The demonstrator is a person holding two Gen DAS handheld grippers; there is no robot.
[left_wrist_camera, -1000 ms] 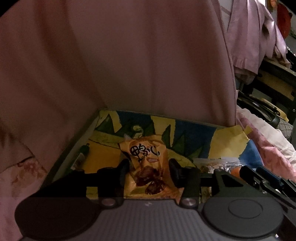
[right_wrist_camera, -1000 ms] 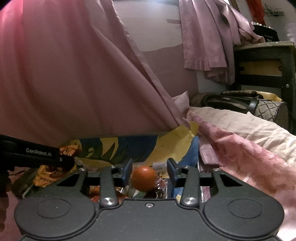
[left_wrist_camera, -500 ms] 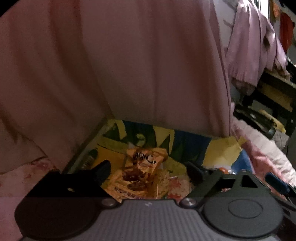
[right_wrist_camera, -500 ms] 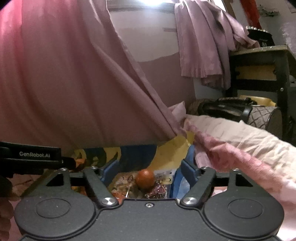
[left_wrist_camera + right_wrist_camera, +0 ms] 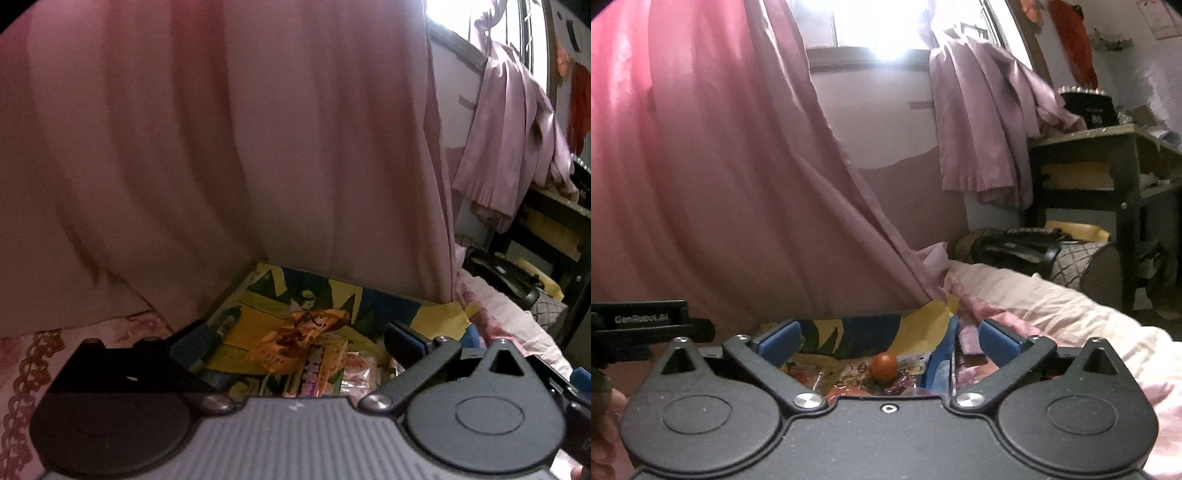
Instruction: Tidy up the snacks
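The snacks lie in a box [image 5: 373,306] with a bright yellow, blue and green printed lining, set on a bed against a pink curtain [image 5: 221,147]. In the left wrist view an orange snack packet [image 5: 295,341] with dark printed characters rests tilted on top of the pile, its upper end toward the back wall of the box. Just below it lie a pale packet with pink lettering [image 5: 321,373] and a crinkled clear wrapper [image 5: 356,373], both partly hidden by the tool's body. In the right wrist view a small round orange-brown snack [image 5: 883,366] sits on top of several printed wrappers [image 5: 849,373] near the box's blue right wall [image 5: 942,354].

The left tool [image 5: 295,343] hangs above the orange snack packet with its jaws opening, now spread wide; the packet lies between and below the blue pads, which do not touch it. The right tool [image 5: 886,336] is likewise over the round snack, its jaws opening to a wide spread, with the snack lying free well between the fingers. The black side of the left tool, marked with pale lettering, shows at the left edge of the right wrist view.

Around the box, a pale pink quilt [image 5: 1052,306] covers the bed to the right. Beyond it sit a dark bag [image 5: 1015,247] and a dark table [image 5: 1108,147] carrying loose items, with more curtain cloth [image 5: 982,118] hanging beside a bright window [image 5: 879,29].
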